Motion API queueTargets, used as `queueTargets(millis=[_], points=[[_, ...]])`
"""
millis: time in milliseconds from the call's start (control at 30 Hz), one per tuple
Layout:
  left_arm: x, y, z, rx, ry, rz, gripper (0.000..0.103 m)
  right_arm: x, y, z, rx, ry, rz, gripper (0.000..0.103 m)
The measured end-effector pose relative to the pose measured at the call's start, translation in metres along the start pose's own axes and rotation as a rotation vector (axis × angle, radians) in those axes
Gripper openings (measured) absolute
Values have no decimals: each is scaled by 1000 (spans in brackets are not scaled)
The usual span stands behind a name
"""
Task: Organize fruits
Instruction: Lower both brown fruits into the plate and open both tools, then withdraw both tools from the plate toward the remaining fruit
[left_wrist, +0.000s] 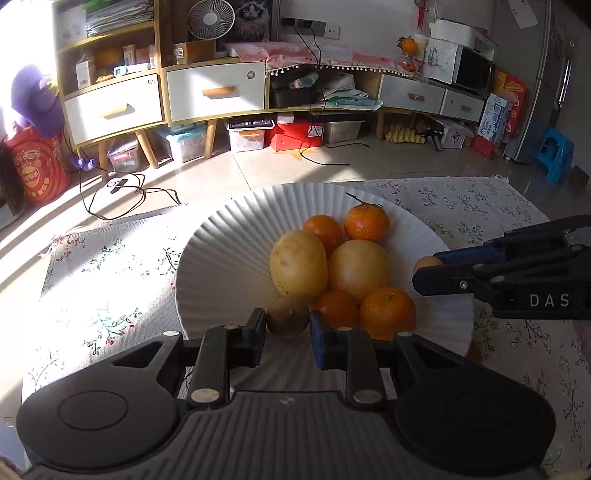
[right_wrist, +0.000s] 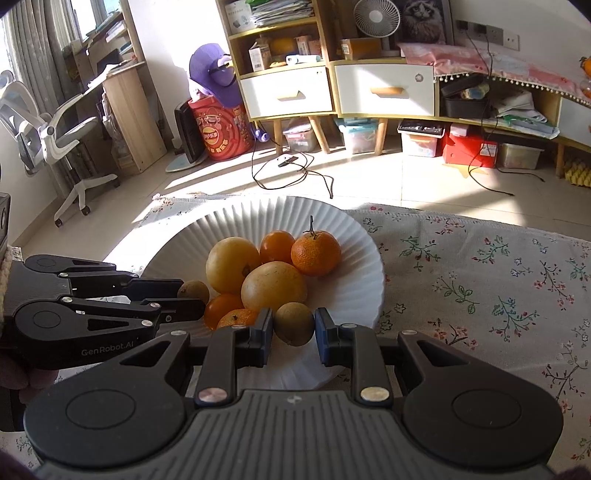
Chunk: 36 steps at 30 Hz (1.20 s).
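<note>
A white ribbed plate (left_wrist: 229, 236) (right_wrist: 354, 251) sits on a floral tablecloth and holds two yellow fruits (left_wrist: 298, 264) (right_wrist: 274, 286) and several oranges (left_wrist: 367, 222) (right_wrist: 316, 253). My left gripper (left_wrist: 288, 325) is shut on a small brown round fruit (left_wrist: 288, 316) over the plate's near edge. It shows from the side in the right wrist view (right_wrist: 192, 299). My right gripper (right_wrist: 294, 328) is shut on another small brown fruit (right_wrist: 294, 324) over the plate's right side. It shows in the left wrist view (left_wrist: 424, 273), with its fruit (left_wrist: 426, 263) between the fingers.
The floral tablecloth (left_wrist: 472, 206) (right_wrist: 480, 280) covers the table around the plate. Beyond the table edge lie a tiled floor with loose cables (right_wrist: 295, 173), cabinets with drawers (left_wrist: 216, 92), storage boxes, an office chair (right_wrist: 48, 136) and a blue stool (left_wrist: 556, 153).
</note>
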<state>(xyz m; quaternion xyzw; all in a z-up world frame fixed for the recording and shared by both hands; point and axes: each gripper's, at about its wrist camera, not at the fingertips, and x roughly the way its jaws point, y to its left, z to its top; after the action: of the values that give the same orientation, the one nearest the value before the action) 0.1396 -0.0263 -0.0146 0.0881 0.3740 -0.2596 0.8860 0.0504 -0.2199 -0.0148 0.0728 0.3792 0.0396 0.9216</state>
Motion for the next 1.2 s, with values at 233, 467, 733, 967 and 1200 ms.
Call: queueTargets(millis=[233,467,733,967,1200], points=[[1,0,1,-6,-8,2,12,3,-2,2,16,2,-1,22],[-2,2,3,-16,-18,5,23,3,-2,4,37,4,15,30],[-14,-7,1,-23,-17,-7,53,-9,-6,4,66,-1,-4,48],[-30,-19,-8,1,7,3,73,-29,-3,2,98,-14,-34,65],[-55,-27,-18,34,15,32,89,-45,12,-8,63,-10,-78,82]])
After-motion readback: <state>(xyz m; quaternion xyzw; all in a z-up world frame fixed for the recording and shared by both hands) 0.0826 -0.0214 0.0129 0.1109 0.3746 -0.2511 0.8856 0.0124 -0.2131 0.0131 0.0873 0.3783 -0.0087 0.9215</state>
